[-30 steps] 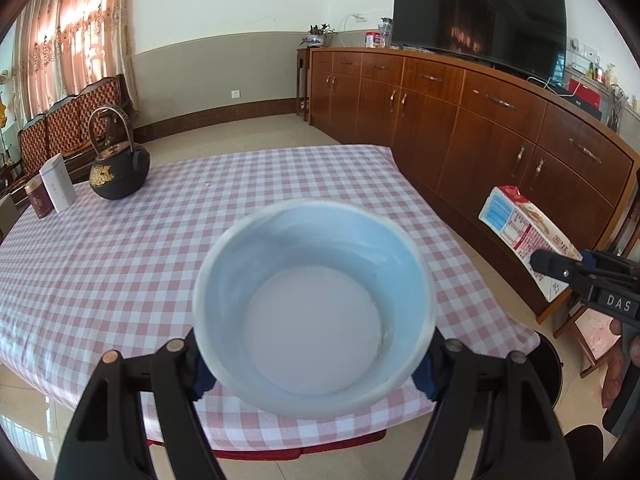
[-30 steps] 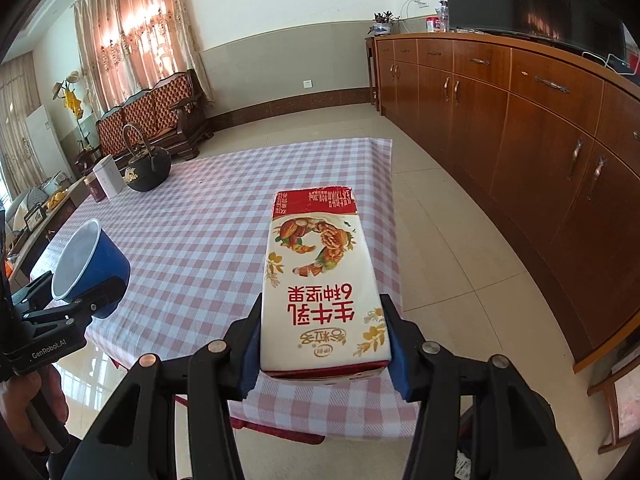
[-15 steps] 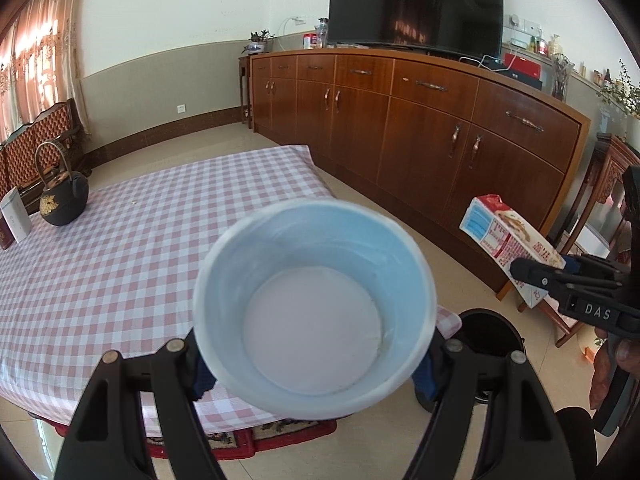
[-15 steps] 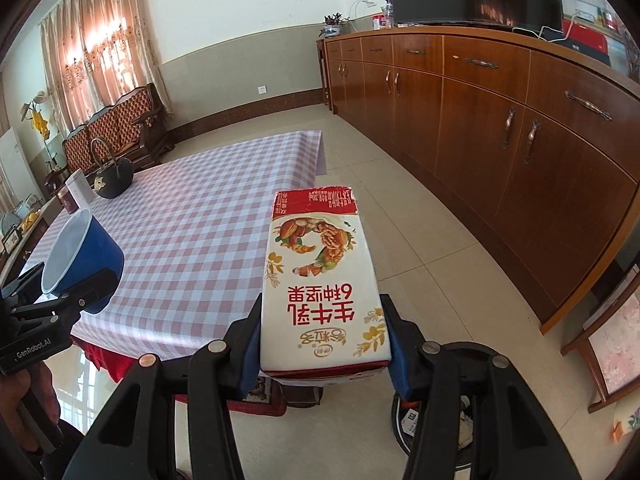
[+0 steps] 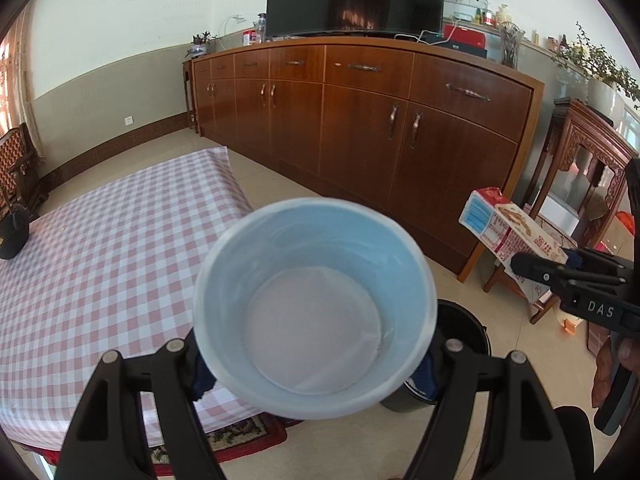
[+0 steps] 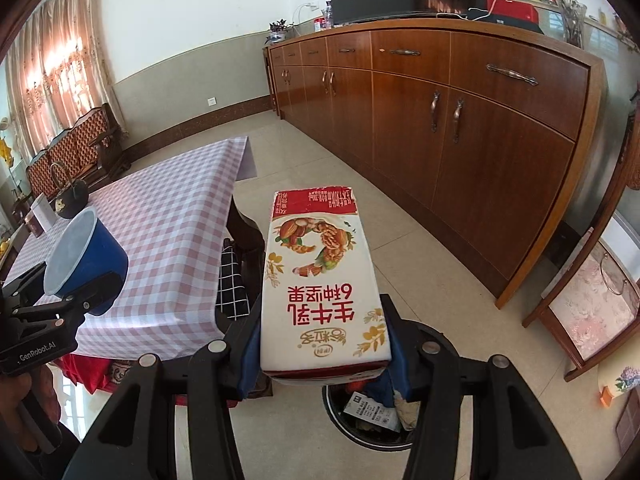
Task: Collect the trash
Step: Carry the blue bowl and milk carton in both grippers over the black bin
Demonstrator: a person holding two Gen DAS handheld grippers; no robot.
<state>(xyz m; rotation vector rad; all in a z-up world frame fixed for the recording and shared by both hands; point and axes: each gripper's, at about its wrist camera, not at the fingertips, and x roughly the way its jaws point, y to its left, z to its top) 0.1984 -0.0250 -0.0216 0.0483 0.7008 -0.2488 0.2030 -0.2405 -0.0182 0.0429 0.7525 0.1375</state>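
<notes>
My left gripper [image 5: 314,364] is shut on a blue paper cup [image 5: 316,300], empty, its mouth facing the camera. The cup also shows in the right wrist view [image 6: 86,258]. My right gripper [image 6: 324,354] is shut on a white and red milk carton [image 6: 322,280], held flat above the floor. The carton shows at the right of the left wrist view [image 5: 508,236]. A black trash bin [image 6: 368,420] with rubbish in it stands on the floor right under the carton. Its rim shows behind the cup in the left wrist view [image 5: 464,320].
A table with a pink checked cloth [image 5: 100,260] lies to the left, with a black teapot [image 6: 70,196] at its far end. A long wooden sideboard [image 6: 460,120] runs along the right. A carved wooden stand [image 5: 580,168] and a framed picture [image 6: 592,300] are at far right.
Both grippers have swung right, away from the table toward the sideboard. The trash bin has come into view under the carton and behind the cup. Both grips are unchanged.
</notes>
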